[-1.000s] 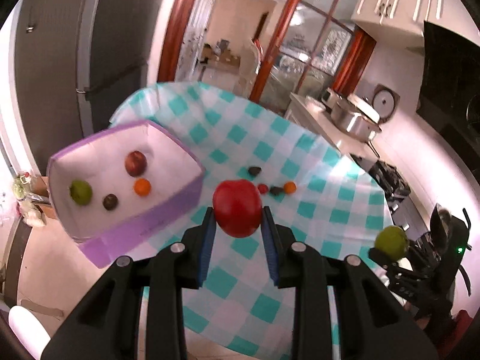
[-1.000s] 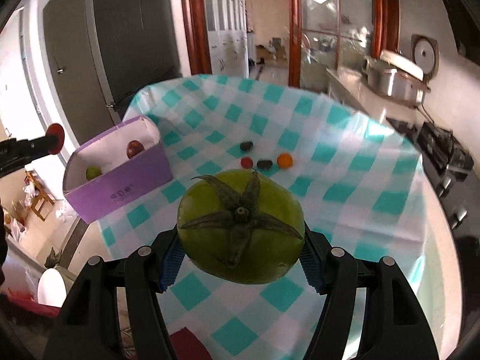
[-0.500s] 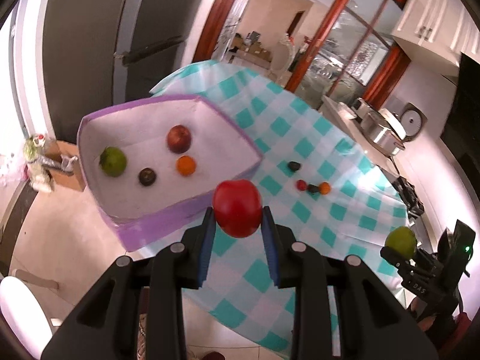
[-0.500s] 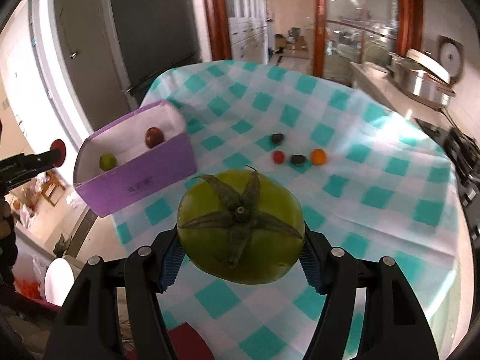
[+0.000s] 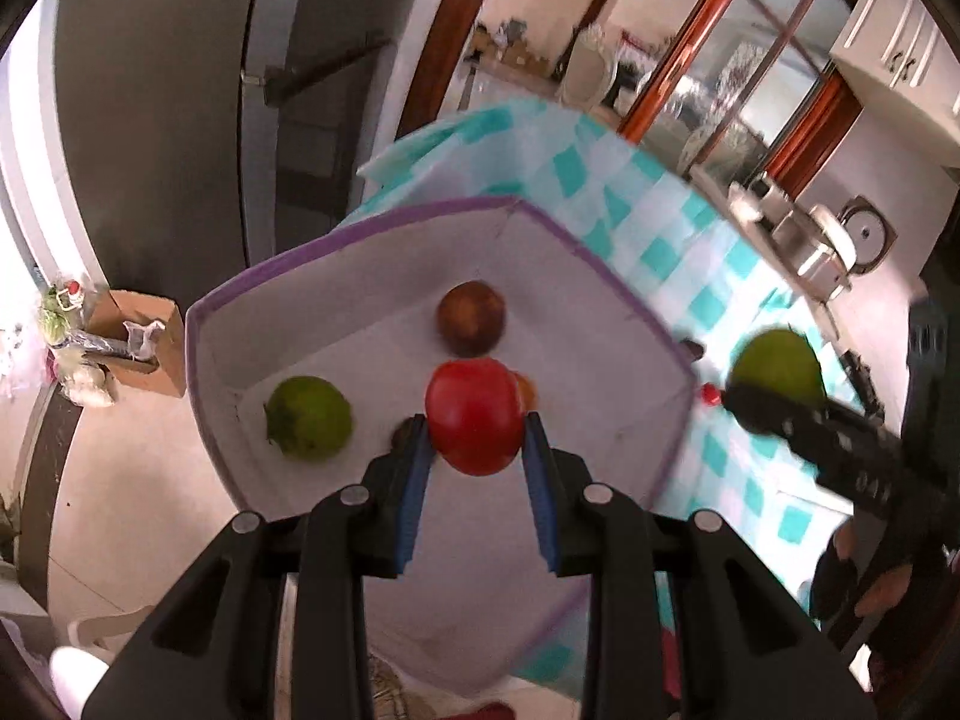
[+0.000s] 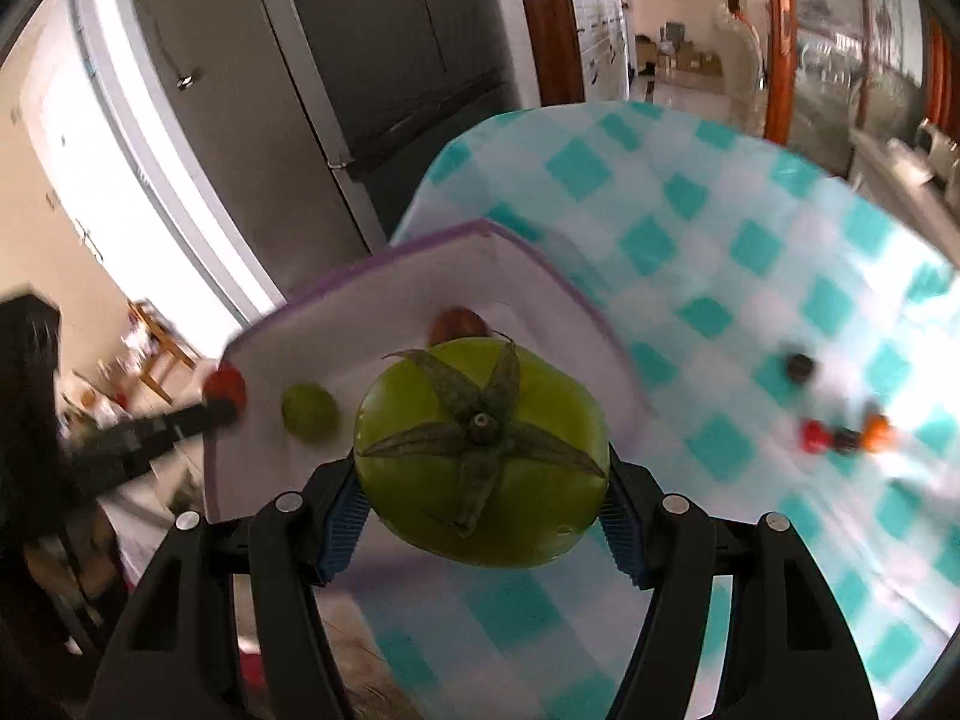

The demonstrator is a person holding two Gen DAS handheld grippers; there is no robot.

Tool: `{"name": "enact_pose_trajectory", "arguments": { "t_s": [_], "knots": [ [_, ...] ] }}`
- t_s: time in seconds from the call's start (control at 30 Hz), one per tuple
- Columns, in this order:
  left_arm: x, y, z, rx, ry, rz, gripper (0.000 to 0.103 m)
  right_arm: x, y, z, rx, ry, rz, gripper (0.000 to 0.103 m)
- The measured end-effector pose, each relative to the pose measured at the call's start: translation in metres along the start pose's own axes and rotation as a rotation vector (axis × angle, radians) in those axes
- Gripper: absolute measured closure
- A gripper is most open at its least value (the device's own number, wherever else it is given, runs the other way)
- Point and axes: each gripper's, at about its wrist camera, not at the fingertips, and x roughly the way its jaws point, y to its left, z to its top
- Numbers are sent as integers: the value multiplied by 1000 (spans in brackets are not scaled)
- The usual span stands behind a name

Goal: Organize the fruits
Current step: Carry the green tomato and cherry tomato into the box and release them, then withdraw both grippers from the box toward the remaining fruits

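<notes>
1. While you looked along the left gripper (image 5: pixel 474 450), its blue pads were clamped on the red tomato (image 5: pixel 473 417), one on either side. The purple box (image 5: pixel 600 294) lay straight ahead and below, its white floor filling the view past the fingertips, so this hand was already over the opening. Inside sat a green fruit (image 5: pixel 309 417) to the left, a brown fruit (image 5: pixel 471 325) just beyond the tomato, and a small orange one (image 5: pixel 528 390) peeking from behind it. I judge the drop needed only a spot between those.

2. When you looked along the right gripper (image 6: pixel 483 495), its pads were closed on the big green tomato (image 6: pixel 480 459), calyx facing the camera. The box (image 6: pixel 540 258) lay ahead and slightly left, its near wall hidden behind the fruit, so whether this hand had crossed the rim I could not tell. Your left gripper (image 6: pixel 223 397) showed at the box's left edge, the nearer of the two. Small fruits (image 6: pixel 840 435) waited on the checked cloth (image 6: pixel 720 240), well to the right.
</notes>
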Motion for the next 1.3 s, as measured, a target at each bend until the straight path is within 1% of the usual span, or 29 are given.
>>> {"name": "enact_pose_trajectory", "arguments": {
  "t_s": [0.07, 0.1, 0.2, 0.23, 0.3, 0.43, 0.5, 0.57, 0.63, 0.77, 0.8, 0.87, 0.93, 0.97, 1.0, 1.03, 1.1, 1.13, 1.2, 1.23, 1.27, 1.3],
  "knots": [
    [13, 10, 8, 20, 41, -2, 72, 25, 10, 10, -8, 39, -17, 38],
    [21, 14, 11, 33, 68, 0, 72, 43, 15, 15, -11, 83, -37, 38],
    [51, 25, 14, 76, 183, 6, 72, 80, 21, 16, -21, 211, -92, 38],
    [62, 28, 14, 93, 220, 3, 72, 95, 25, 15, -48, 270, -115, 38],
    [75, 30, 15, 115, 257, 3, 72, 116, 30, 11, -107, 358, -151, 38],
    [100, 25, 27, 143, 315, -6, 72, 139, 33, -2, -147, 527, -132, 38],
    [116, 21, 39, 170, 344, 7, 72, 149, 38, -12, -181, 596, -136, 38],
    [132, 18, 48, 190, 371, 22, 72, 161, 42, -21, -218, 651, -151, 38],
    [153, 18, 55, 202, 420, 51, 72, 171, 42, -23, -217, 690, -157, 38],
    [183, 28, 59, 184, 514, 100, 72, 183, 38, -23, -205, 730, -177, 37],
    [188, 30, 58, 181, 530, 111, 71, 185, 36, -24, -194, 735, -178, 37],
    [193, 30, 57, 179, 550, 110, 71, 185, 32, -25, -173, 736, -177, 37],
    [198, 31, 56, 175, 564, 126, 70, 185, 31, -21, -163, 714, -169, 36],
    [198, 32, 55, 175, 564, 133, 70, 183, 31, -17, -156, 692, -156, 29],
    [198, 31, 56, 177, 562, 141, 66, 179, 30, -13, -147, 661, -144, 25],
    [198, 32, 57, 172, 555, 151, 56, 176, 30, -12, -142, 645, -137, 25],
    [195, 33, 59, 163, 533, 174, 45, 166, 29, -9, -147, 605, -126, 25],
    [191, 33, 61, 150, 510, 178, 42, 160, 29, -7, -155, 581, -120, 25],
    [180, 35, 64, 115, 463, 165, 35, 135, 26, 1, -157, 466, -74, 25],
    [171, 35, 68, 89, 409, 167, 33, 112, 20, 7, -133, 362, -19, 25],
    [160, 34, 71, 65, 350, 170, 32, 93, 12, 12, -107, 283, 21, 25],
    [146, 32, 74, 41, 275, 180, 28, 74, 1, 16, -74, 202, 58, 24]
  ]
}}
